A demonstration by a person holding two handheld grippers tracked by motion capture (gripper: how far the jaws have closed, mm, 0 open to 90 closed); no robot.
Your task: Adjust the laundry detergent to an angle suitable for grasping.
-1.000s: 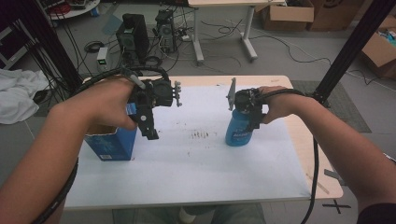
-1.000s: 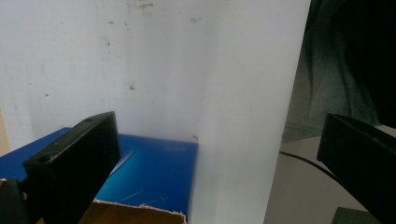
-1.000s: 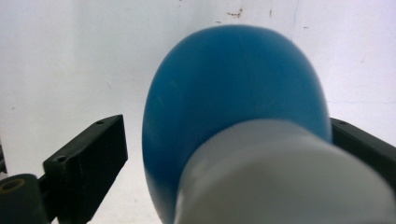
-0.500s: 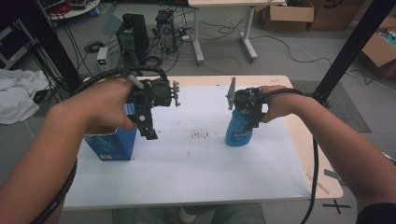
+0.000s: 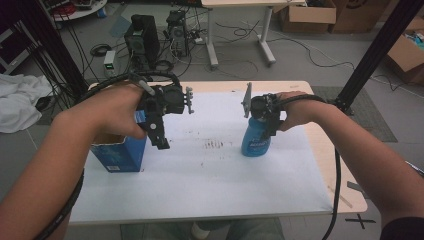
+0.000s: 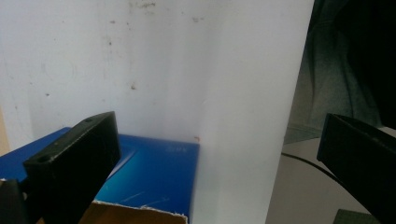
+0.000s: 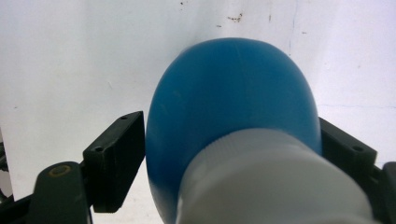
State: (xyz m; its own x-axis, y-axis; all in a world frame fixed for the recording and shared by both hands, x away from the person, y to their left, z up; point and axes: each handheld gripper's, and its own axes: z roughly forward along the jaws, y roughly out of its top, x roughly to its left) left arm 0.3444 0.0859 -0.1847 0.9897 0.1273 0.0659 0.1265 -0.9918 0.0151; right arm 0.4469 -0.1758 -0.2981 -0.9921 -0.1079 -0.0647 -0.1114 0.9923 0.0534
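1. In the high view I had the right gripper right of centre, sitting over the top of a blue bottle that stood upright on the white table.
2. In the right gripper view the bottle took up the middle of the frame, its white cap at the bottom, with one black jaw on each side of its shoulder.
3. Those jaws had just been closing, with the bottle between them. They sat right against its sides, but I could not tell whether they were pressing on it yet.
4. My left gripper hung left of centre in the high view, jaws pointing down, just beside the upper right edge of a blue box.
5. The box stood at the left of the table, its top open, partly under my left hand.
6. In the left gripper view the jaws stood wide apart, with nothing between them; the box lay at the lower left of that frame.
7. Bottle and box were well apart, with brown marks on the table between them.
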